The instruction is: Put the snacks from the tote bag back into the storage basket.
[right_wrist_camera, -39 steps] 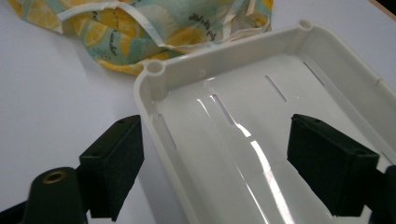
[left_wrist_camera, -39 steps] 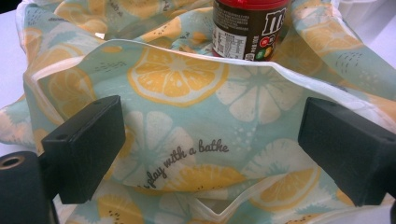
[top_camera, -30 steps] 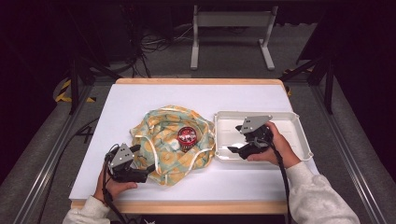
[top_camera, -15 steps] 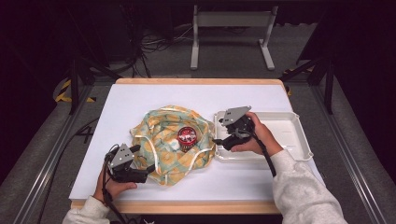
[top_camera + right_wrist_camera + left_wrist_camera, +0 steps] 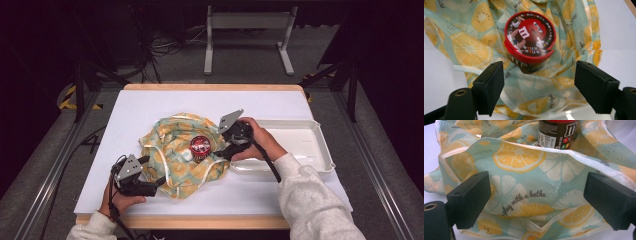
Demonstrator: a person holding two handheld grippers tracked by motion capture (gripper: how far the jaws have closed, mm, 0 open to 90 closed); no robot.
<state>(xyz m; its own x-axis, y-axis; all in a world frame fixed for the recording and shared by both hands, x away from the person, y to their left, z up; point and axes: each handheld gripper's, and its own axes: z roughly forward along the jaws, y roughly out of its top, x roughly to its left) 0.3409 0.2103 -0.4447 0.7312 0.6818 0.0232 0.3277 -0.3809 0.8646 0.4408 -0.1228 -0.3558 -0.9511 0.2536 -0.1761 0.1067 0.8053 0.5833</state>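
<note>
- Can (image 5: pixel 200 146) stands in the bag (image 5: pixel 167 145); the tray (image 5: pixel 302 142) on the right holds nothing yet.
- Right tool (image 5: pixel 221 153) just narrowed and grips nothing; left tool (image 5: pixel 156 183) gapes wide.

Along my left jaws, the citrus-print cloth (image 5: pixel 524 187) carries a grey script line, "play with a bathe", across a pale lemon slice. Behind it, the brown candy tub (image 5: pixel 556 132) shows part of the white "m&m's" logo beside a nutrition panel too small to read. Along my right jaws, the tub's red lid (image 5: pixel 530 33) bears a red character with a white "m"; rim lettering is illegible.
</note>
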